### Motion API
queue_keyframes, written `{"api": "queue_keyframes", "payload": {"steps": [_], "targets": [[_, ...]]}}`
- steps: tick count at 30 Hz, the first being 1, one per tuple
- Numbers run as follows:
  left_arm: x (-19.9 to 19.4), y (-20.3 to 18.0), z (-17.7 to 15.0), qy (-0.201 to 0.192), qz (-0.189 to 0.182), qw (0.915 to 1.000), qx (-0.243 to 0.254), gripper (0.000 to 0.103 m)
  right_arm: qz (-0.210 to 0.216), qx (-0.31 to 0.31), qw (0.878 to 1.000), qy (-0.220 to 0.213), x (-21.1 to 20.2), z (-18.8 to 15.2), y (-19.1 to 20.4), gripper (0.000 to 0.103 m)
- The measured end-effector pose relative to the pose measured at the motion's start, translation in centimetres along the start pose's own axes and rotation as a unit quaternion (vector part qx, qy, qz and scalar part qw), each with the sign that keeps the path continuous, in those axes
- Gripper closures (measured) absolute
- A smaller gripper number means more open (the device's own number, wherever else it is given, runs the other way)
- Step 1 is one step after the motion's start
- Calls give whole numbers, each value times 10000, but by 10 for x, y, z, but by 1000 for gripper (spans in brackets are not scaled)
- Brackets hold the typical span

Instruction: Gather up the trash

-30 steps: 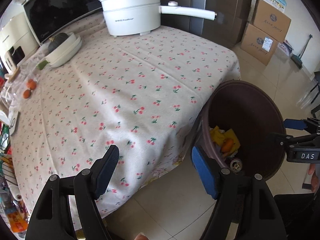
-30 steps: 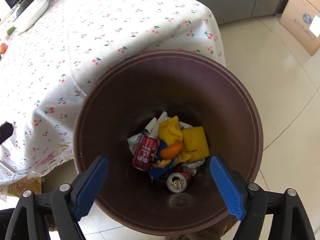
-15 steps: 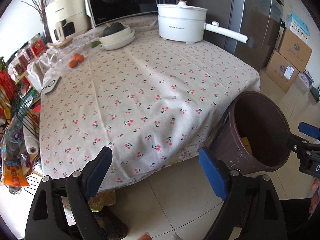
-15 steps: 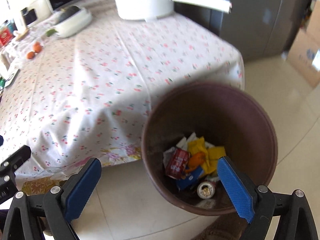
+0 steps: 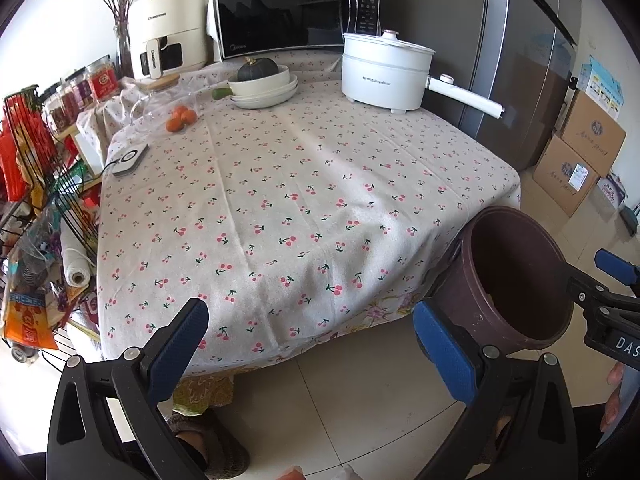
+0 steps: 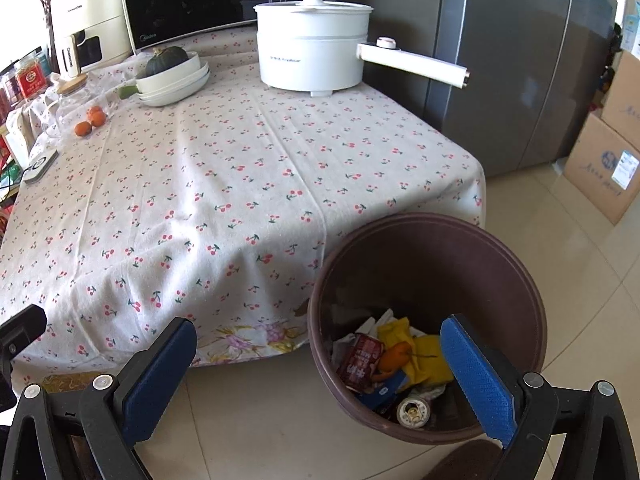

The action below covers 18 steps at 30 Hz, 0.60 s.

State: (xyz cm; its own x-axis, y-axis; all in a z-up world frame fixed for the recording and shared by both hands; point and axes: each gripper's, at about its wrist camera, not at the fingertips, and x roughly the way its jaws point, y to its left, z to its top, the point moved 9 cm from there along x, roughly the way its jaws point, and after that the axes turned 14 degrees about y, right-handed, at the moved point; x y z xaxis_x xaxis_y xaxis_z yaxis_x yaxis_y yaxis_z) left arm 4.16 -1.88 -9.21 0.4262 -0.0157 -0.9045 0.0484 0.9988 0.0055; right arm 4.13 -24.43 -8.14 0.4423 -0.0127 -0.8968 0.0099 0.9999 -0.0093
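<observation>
the left gripper [image 5: 310, 340] and right gripper [image 6: 320, 380] both hang empty, their jaws opening wide. the brown trash bin [image 6: 516, 280] stands on the floor beside the cherry-print surface [image 6: 240, 168], holding a red can [image 6: 360, 360], yellow wrappers [image 6: 424, 356] and an orange peel [image 6: 394, 360].

I read "CHANGHONG" on the cream air fryer [image 5: 168, 32], across its top and again down its handle; "Midea" sits low on the microwave [image 5: 288, 12]; "DAS" shows white on my right gripper [image 5: 616, 308]; the white pot's [image 5: 384, 72] small print stays illegible.
</observation>
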Motion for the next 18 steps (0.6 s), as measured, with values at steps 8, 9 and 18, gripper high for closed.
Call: {"api": "queue_keyframes", "payload": {"steps": [8,9,18], "targets": [[-6,-5,4,-162,-11,9999,-9,0,-62,-38,9999,-134,-5,2,0,3],[-7,-5,4,-182,-8,9998,-4,0,-66,-40,9999,-129,-4,2,0,3],[-8,-5,4,-185,-17,9998,-34,0,-52,-45,9999,-91,-3,0,-1,3]]}}
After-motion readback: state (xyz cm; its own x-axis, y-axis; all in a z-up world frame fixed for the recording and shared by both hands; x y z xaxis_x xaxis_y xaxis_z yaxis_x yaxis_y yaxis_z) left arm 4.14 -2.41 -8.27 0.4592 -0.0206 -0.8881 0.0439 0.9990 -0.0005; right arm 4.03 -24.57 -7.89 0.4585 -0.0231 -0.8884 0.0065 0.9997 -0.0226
